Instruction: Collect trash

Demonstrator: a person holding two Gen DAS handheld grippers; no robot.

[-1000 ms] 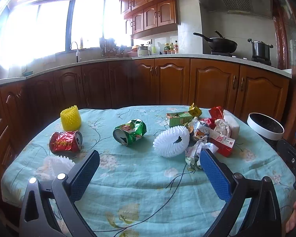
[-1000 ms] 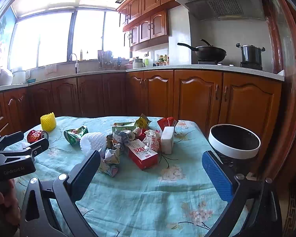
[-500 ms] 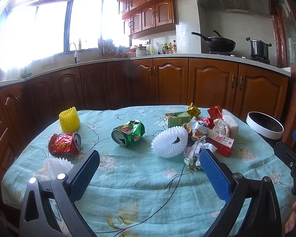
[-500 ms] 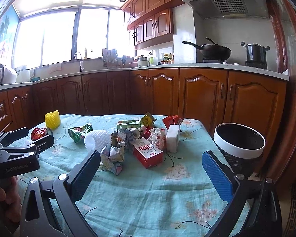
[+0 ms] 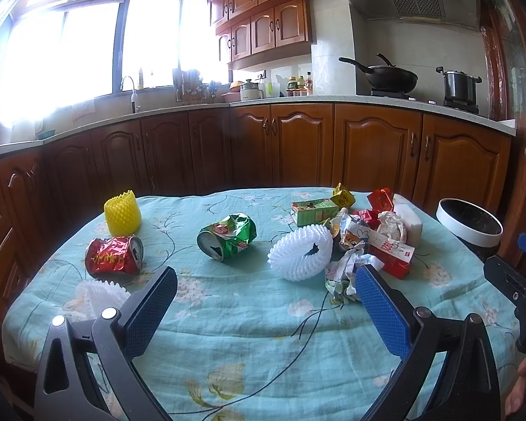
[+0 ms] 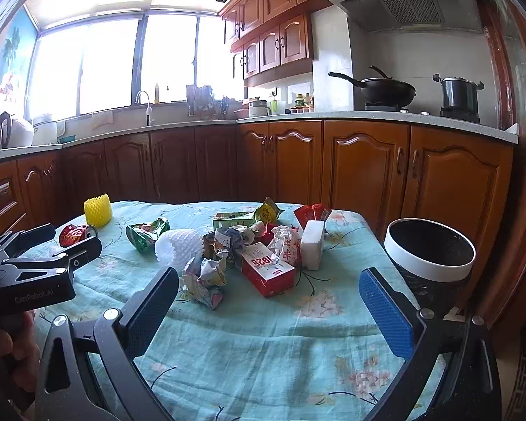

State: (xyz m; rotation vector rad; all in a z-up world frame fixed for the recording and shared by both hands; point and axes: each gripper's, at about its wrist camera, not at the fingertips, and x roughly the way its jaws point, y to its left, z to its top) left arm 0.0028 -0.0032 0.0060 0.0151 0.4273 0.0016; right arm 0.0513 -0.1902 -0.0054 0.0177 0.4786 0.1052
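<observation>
Hovering over the near edge of a table (image 5: 228, 315) covered by a pale green flowered cloth, the left gripper (image 5: 266, 301) is seen with its two fingers spread wide and nothing between them. The right gripper (image 6: 268, 301) is likewise held released above the near right part of the same table, its blue-padded fingers far apart and empty.

Trash is scattered across the cloth. At the far left a yellow foam net (image 5: 122, 211) stands upright, and just in front of it a crushed red can (image 5: 114, 256) lies on its side. A white foam net (image 5: 100, 296) is partly hidden behind the left finger in the left wrist view. Near the middle a crushed green can (image 5: 228, 236) lies on its side, its open top turned toward the camera. To its right a second white foam net (image 5: 299, 252) lies beside a crowded heap. In that heap are seen a green carton (image 5: 314, 210), a yellow wrapper (image 5: 343, 194), a red wrapper (image 5: 380, 199), a white block (image 6: 312, 244) standing on edge, a red and white box (image 6: 268, 270) lying flat, and crumpled paper (image 6: 205, 280) at the near side of the heap.

Past the right edge of the table a black bin (image 6: 429, 249) with a white rim stands open, apart from the trash.

Behind the table, brown wooden cabinets (image 6: 364, 168) run along the wall; on the counter above them a black wok (image 6: 385, 91) and a steel pot (image 6: 459, 93) rest on the stove.
</observation>
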